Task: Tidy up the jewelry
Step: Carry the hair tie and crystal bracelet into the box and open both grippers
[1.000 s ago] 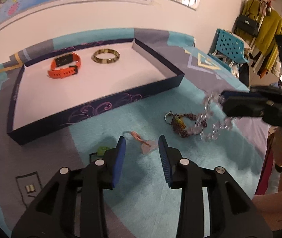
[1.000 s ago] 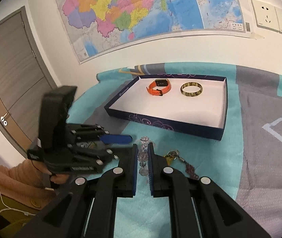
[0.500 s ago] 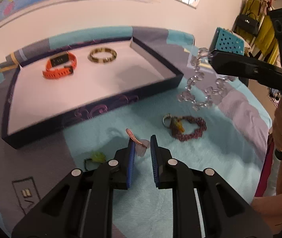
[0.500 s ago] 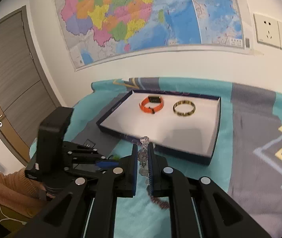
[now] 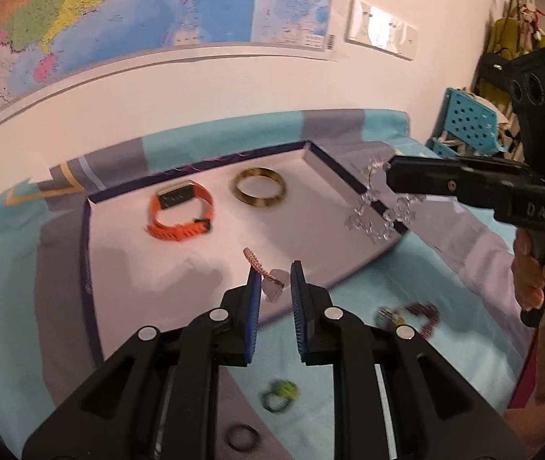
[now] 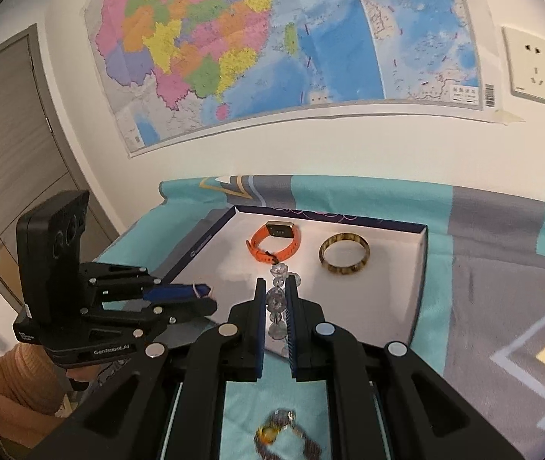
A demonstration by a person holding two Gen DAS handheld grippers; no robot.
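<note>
Within the last second the left gripper (image 5: 275,287) has closed on a small pink braided cord with a pale translucent charm (image 5: 268,278) and carried it up off the bedspread; a second ago that piece lay on the cloth between spread jaws, and now it hangs pinched between them over the near part of the tray. The right gripper (image 6: 275,308) has kept its jaws pressed on a clear crystal bead bracelet (image 6: 278,299) throughout and has brought it from above the bedspread to the tray's near right corner, where the loop dangles over the rim in the left wrist view (image 5: 377,211). Both pieces therefore look ready to be lowered and released, which would put four items in the tray.

The dark blue, white-lined rectangular tray (image 5: 333,165) already holds an orange strap smartwatch (image 5: 182,211) and an amber-brown bangle (image 5: 260,191), side by side near the far wall, so the near floor is free for both drops. Left on the teal and grey bedspread (image 5: 444,268) are a dark red beaded bracelet with a keyring (image 5: 410,316), a green-stoned ring on a dark band (image 5: 280,395) and a black ring (image 5: 241,437). The two grippers are converging on the same tray, so the likeliest snag is crowding, or the hanging beads catching the rim.
</note>
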